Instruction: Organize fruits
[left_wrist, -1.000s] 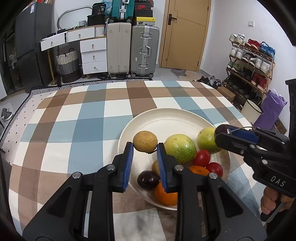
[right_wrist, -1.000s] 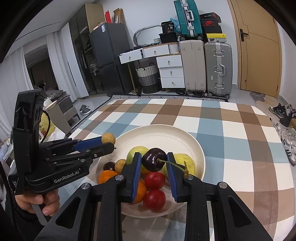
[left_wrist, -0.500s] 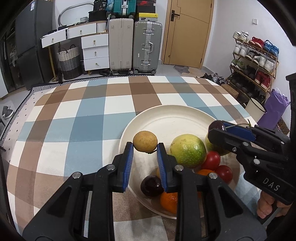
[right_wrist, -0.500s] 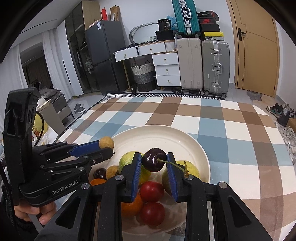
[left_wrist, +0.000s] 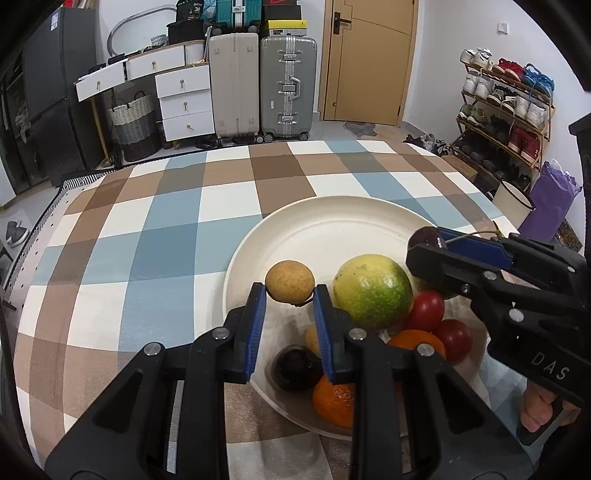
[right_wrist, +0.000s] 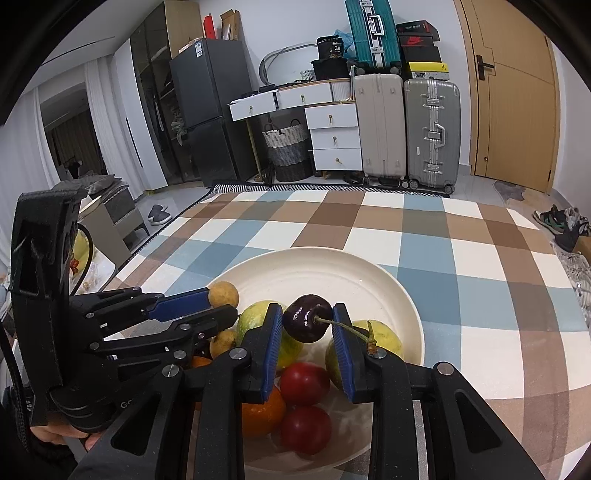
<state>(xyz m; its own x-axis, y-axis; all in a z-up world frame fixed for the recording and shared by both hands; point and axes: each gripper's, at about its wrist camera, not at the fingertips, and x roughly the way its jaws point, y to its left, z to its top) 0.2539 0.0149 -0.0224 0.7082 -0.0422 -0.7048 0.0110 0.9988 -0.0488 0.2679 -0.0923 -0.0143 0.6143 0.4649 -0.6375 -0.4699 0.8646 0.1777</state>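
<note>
While the left gripper (left_wrist: 290, 297) pinches a small tan fruit (left_wrist: 290, 281) between its blue pads, the right gripper (right_wrist: 306, 325) pinches a dark cherry (right_wrist: 307, 322) by its sides, stem sticking out to the right. Both fruits hang over a white plate (left_wrist: 332, 225). On the plate lie a big green fruit (left_wrist: 372, 291), two red tomatoes (left_wrist: 425, 310), an orange (left_wrist: 334, 400) and a dark round fruit (left_wrist: 295, 367). From the big green fruit, the tomatoes sit at 3 o'clock and the orange at 6 o'clock. The plate rests on a checked cloth (left_wrist: 147, 251). Suitcases (left_wrist: 288, 85) stand far off at 12 o'clock.
</note>
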